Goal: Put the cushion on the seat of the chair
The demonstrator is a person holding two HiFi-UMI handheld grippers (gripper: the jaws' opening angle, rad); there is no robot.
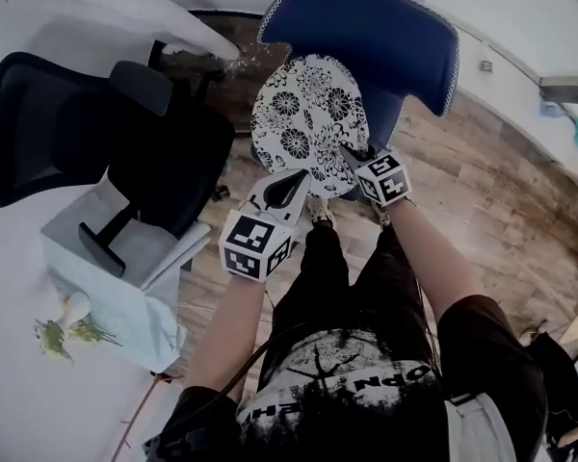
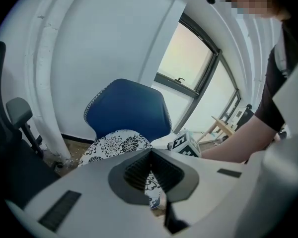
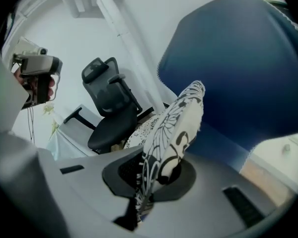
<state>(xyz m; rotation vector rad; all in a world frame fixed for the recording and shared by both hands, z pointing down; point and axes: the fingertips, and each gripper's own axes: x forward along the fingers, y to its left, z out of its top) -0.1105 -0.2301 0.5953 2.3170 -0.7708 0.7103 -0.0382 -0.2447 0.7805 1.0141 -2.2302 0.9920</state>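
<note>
Left gripper (image 1: pixel 291 186) and right gripper (image 1: pixel 352 155) are each clamped on the floral cushion (image 1: pixel 306 114), held over the blue chair (image 1: pixel 385 37).

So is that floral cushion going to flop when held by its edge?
Probably soft, not limp: the cushion holds its round shape though pinched only at its near edge by the left gripper and right gripper. Likely light: two edge pinches seem enough to hold it.
</note>
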